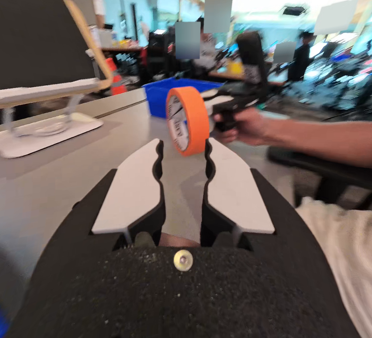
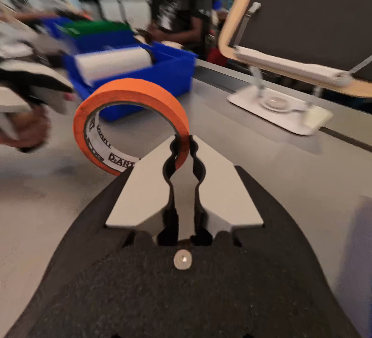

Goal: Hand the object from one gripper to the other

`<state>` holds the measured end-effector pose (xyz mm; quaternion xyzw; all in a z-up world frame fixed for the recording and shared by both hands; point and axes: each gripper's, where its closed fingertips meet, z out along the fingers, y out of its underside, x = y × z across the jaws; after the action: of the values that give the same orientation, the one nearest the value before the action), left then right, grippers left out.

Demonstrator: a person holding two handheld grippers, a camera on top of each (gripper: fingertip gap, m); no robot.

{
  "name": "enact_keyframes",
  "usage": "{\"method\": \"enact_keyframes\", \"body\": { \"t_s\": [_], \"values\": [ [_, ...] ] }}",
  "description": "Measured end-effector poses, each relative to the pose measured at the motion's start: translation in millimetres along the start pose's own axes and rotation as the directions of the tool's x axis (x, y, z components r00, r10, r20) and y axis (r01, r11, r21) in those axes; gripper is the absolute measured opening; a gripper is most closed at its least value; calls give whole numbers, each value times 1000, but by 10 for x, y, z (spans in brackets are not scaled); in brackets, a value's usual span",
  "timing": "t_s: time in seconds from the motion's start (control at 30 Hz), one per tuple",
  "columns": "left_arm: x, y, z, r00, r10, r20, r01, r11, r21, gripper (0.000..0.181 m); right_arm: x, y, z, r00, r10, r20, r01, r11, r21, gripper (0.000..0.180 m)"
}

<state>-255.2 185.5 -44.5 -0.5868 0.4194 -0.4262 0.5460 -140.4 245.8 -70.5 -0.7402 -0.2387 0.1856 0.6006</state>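
The right gripper pinches the orange tape rim, holding it above the table. The left gripper, level, jaws apart and empty, seems just short of the roll; blue bin behind.

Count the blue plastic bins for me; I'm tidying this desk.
2, possibly more hidden. One open blue plastic bin sits on the grey desk behind the orange tape roll; a second blue bin with green contents stands farther behind it.
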Motion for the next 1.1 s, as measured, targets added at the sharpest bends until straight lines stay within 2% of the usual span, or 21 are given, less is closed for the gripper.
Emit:
{"method": "enact_keyframes", "body": {
  "t_s": [0.07,0.13,0.17,0.23,0.37,0.53,0.6,0.77,0.9,1.0,1.1],
  "values": [
    [-125,96,31,992,74,104,-65,994,-85,47,189,84,-25,978,-131,-163,113,987,-118,9],
    [-176,165,66,972,151,179,-122,979,-161,50,253,88,-40,931,-251,-266,204,960,-193,10],
    [-150,187,94,966,182,186,-147,971,-187,56,219,64,-32,907,-306,-288,252,945,-210,9],
    [-124,218,131,952,221,212,-173,959,-225,56,69,4,11,862,-408,-300,350,908,-229,9],
    [-95,222,147,961,178,211,-130,967,-221,56,-285,-110,94,751,-585,-305,537,811,-232,9],
    [-85,257,131,962,198,185,-151,959,-242,45,-588,-131,164,707,-650,-277,617,759,-208,9],
    [-82,293,129,957,228,177,-176,947,-268,32,-641,-127,175,695,-667,-271,636,745,-202,9],
    [-130,316,105,969,179,171,-123,948,-295,29,-659,-98,199,699,-661,-273,643,748,-164,10],
    [-284,285,24,977,57,205,-3,968,-252,29,-780,-115,143,781,-601,-171,600,798,-63,43],
    [-457,182,-93,962,-163,221,196,971,-138,29,-798,-97,36,777,-616,-129,621,784,-7,68],
    [-545,7,-207,898,-425,111,425,905,22,29,-897,54,-11,754,-656,-34,655,749,98,93]
  ]
}}
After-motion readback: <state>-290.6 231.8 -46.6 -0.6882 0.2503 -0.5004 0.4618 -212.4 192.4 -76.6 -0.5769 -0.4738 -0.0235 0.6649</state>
